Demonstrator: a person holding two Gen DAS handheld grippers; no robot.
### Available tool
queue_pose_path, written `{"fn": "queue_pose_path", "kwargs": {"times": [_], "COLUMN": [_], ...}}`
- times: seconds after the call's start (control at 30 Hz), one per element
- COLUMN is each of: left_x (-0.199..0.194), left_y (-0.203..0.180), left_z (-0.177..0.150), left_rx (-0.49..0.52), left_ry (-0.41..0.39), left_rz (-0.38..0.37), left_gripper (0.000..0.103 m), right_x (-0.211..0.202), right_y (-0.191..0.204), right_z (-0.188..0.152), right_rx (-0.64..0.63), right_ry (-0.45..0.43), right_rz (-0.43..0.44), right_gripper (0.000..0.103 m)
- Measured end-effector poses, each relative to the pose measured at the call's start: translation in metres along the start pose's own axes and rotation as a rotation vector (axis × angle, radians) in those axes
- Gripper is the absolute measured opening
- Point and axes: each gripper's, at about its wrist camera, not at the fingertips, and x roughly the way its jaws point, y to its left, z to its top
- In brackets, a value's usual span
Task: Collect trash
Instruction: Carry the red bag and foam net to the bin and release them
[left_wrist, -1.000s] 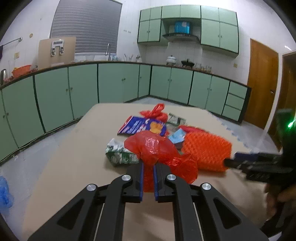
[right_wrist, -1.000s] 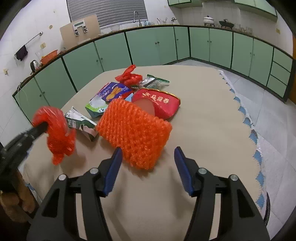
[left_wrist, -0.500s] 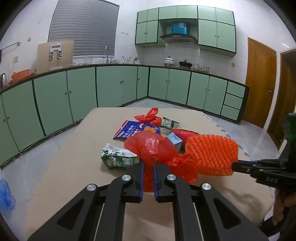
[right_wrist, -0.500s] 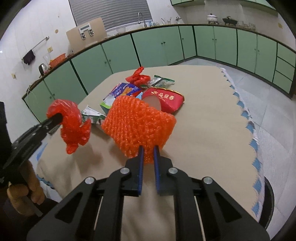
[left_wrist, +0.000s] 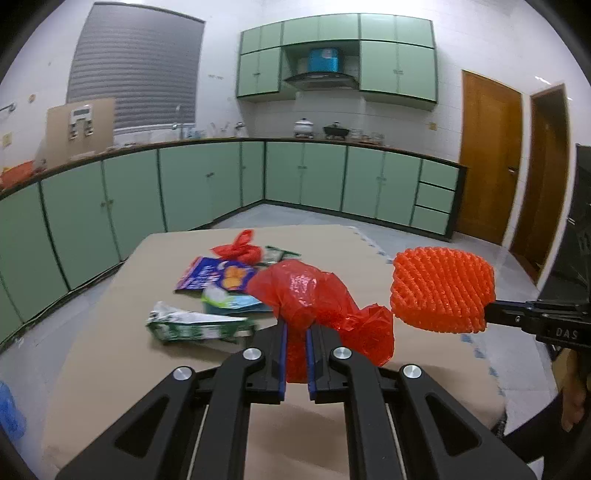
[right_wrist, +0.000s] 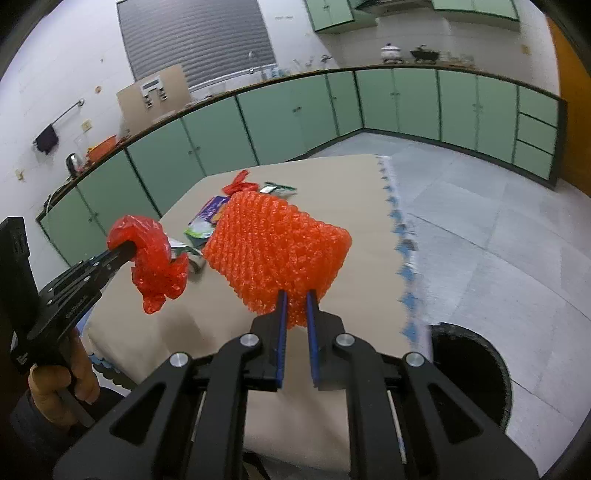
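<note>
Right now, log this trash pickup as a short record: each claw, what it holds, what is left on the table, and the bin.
left claw: shut on red plastic bag, lifted off the table
right claw: shut on orange foam net, lifted
left on table: green carton, blue snack bag, small red bag
bin: dark round opening by the table's right edge

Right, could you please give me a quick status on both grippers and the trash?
Left gripper shut on red plastic bag. Right gripper just closed on orange foam net, lifted clear of table. Wrappers remain there. Bin below right, nothing blocking.
</note>
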Motion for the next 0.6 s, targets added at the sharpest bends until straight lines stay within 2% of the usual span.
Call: {"fn": "queue_pose_path", "kwargs": {"times": [0.23,0.6], "left_x": [0.003,0.02], "left_y": [-0.053,-0.158], "left_z": [0.005,0.011], "left_rx": [0.055,0.157], "left_ry": [0.002,0.022], "left_rz": [-0.092,-0.276], "left_gripper": [0.008,0.008], "right_x": [-0.037,-0.081], "right_y": [-0.041,-0.113], "right_z": [-0.022,-0.057], "right_rx": [0.057,0.183], "right_ry": [-0.017,-0.037], "right_rz": [-0.075,-0.191], "right_gripper": [0.009,0.009]}}
